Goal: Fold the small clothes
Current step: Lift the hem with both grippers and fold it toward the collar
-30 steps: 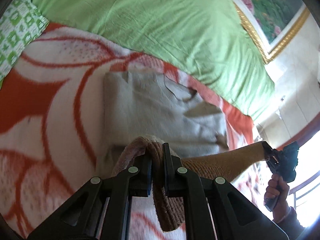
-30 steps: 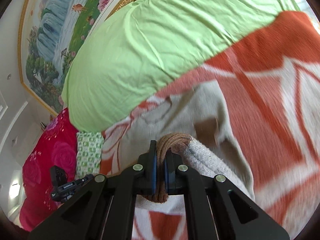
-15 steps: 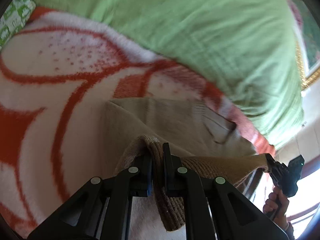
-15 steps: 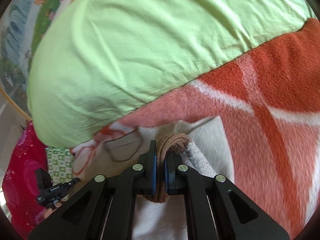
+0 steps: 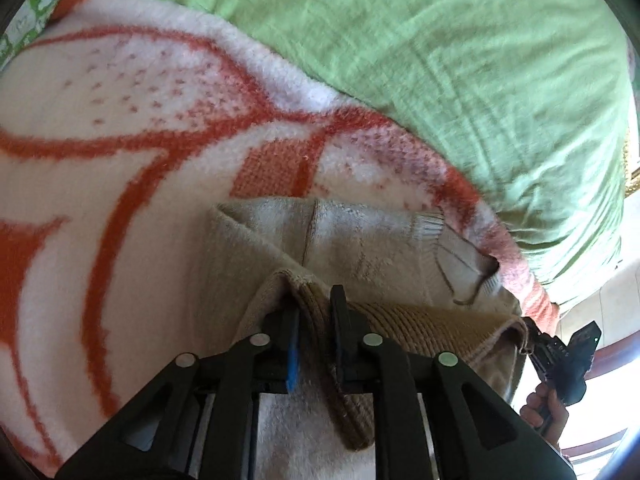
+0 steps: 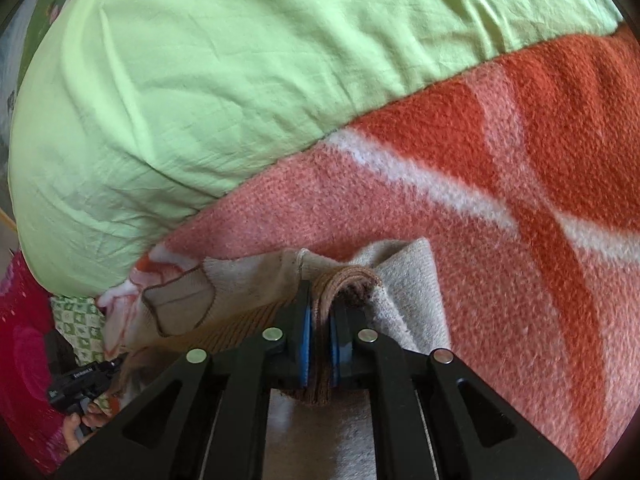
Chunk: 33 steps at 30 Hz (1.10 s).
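A small beige knit sweater [image 5: 360, 240] with a brown ribbed hem lies on an orange-and-white blanket [image 5: 120, 160]. My left gripper [image 5: 314, 312] is shut on one corner of the ribbed hem [image 5: 420, 320]. My right gripper [image 6: 320, 312] is shut on the other hem corner [image 6: 348, 276]. The hem is stretched between them and held over the sweater's neckline end [image 5: 460, 256]. The collar shows in the right wrist view [image 6: 180, 300]. Each gripper shows in the other's view, the right one [image 5: 560, 356] and the left one [image 6: 84, 376].
A large green pillow or duvet [image 5: 440, 60] lies just beyond the sweater; it also fills the right wrist view [image 6: 200, 80]. A green-and-white patterned cloth [image 6: 76, 320] and red floral fabric [image 6: 24, 360] lie at the left.
Both grippers have carried the hem forward over the sweater body toward the collar. Less of the sweater body shows and the green pillow is nearer.
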Available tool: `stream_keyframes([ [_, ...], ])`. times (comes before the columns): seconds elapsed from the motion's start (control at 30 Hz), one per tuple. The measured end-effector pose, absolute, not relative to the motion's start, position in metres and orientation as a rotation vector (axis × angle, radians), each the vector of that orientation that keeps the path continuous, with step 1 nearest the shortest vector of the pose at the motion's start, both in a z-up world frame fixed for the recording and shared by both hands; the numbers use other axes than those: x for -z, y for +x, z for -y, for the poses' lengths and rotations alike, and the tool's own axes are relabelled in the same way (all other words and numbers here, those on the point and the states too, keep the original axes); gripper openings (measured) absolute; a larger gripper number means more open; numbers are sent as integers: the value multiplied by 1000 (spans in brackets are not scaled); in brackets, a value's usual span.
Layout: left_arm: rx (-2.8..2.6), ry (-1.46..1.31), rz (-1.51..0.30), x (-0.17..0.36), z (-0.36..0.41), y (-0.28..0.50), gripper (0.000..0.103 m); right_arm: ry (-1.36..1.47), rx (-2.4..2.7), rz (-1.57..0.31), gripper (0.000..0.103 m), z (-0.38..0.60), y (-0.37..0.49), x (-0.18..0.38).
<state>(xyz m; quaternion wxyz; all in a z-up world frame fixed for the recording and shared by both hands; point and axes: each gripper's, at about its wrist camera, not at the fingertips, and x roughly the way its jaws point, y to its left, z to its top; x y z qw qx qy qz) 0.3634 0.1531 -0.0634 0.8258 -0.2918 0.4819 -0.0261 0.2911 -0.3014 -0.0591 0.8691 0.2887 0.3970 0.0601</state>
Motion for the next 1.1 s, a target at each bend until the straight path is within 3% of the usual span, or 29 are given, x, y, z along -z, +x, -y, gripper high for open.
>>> stream_keyframes([
  [0.07,34,-549,-1007,48,-149,349,33,608,-132,-817,18,304,283,50],
  [0.13,5,-476,-986,34,-144,334,64,584,-118,-783,36,306,271,37],
  [0.17,-1,-454,-972,28,-142,326,64,568,-112,-754,52,308,262,28],
  [0.2,12,-444,-959,22,-141,316,64,559,-116,-731,56,310,256,22],
  [0.33,201,-405,-955,13,-106,287,64,491,-217,-706,56,297,237,4],
  [0.53,340,-195,-1072,43,-9,301,63,235,-525,-870,42,201,238,27],
  [0.6,351,-178,-1090,54,5,314,62,170,-593,-944,28,174,244,48],
  [0.67,353,-172,-1105,64,11,329,62,145,-610,-998,25,163,252,67],
  [0.77,290,-105,-1137,77,15,359,52,115,-567,-1078,16,159,280,95],
  [0.8,264,-91,-1138,79,14,372,48,104,-539,-1084,4,161,292,102],
  [0.83,256,-93,-1132,79,12,380,46,109,-517,-1076,0,166,302,104],
  [1.1,103,-205,-1056,69,-43,422,18,180,-149,-853,0,221,348,79],
])
